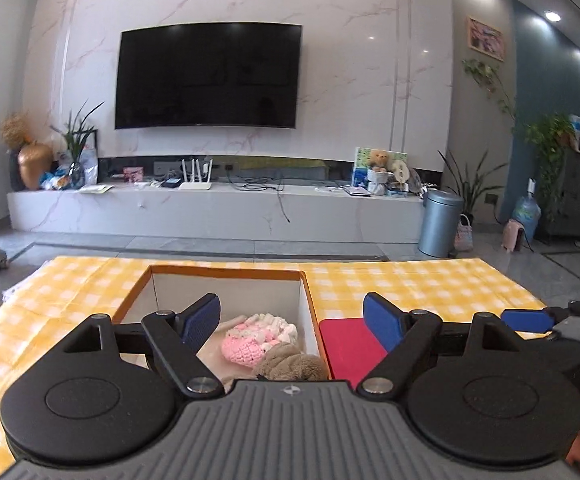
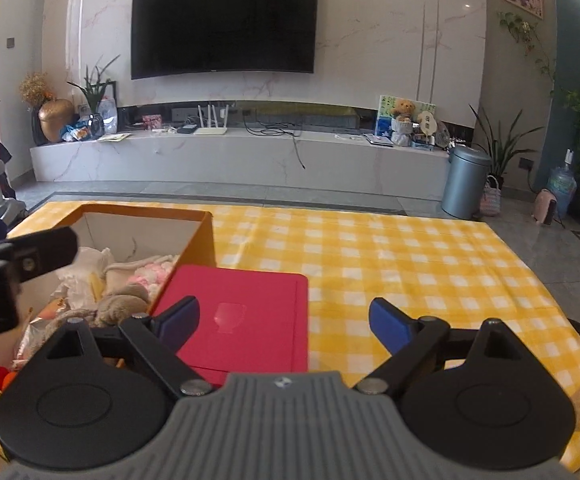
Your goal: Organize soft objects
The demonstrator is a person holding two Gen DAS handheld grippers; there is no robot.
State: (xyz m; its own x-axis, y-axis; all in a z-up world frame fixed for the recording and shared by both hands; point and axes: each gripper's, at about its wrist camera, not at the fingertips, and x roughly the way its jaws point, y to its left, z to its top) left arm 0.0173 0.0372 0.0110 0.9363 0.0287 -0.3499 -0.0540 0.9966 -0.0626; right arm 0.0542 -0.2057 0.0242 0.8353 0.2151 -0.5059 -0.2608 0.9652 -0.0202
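Box: orange box (image 1: 310, 300) stood on the yellow checked surface (image 1: 430, 284).
Soft toys: pink knit toy (image 1: 257, 336) and brown plush toy (image 1: 290, 366) lay inside the box.
Red lid: red lid (image 2: 241, 316) lay flat, just right of the box.
Left tongs (image 1: 292, 320): wide apart, empty, over the box.
Right tongs (image 2: 283, 324): wide apart, empty, over the lid.

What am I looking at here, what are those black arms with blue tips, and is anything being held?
These are two hand-held grabbing tools, each with a camera looking along its fingers. One picture is from the left tool, the other from the right tool. Both stand open and hold nothing. Below is a table with a yellow checked cloth. On it sits an open orange box holding soft things, including a pink knitted item and a brown plush toy. Beside the box lies a flat red lid.
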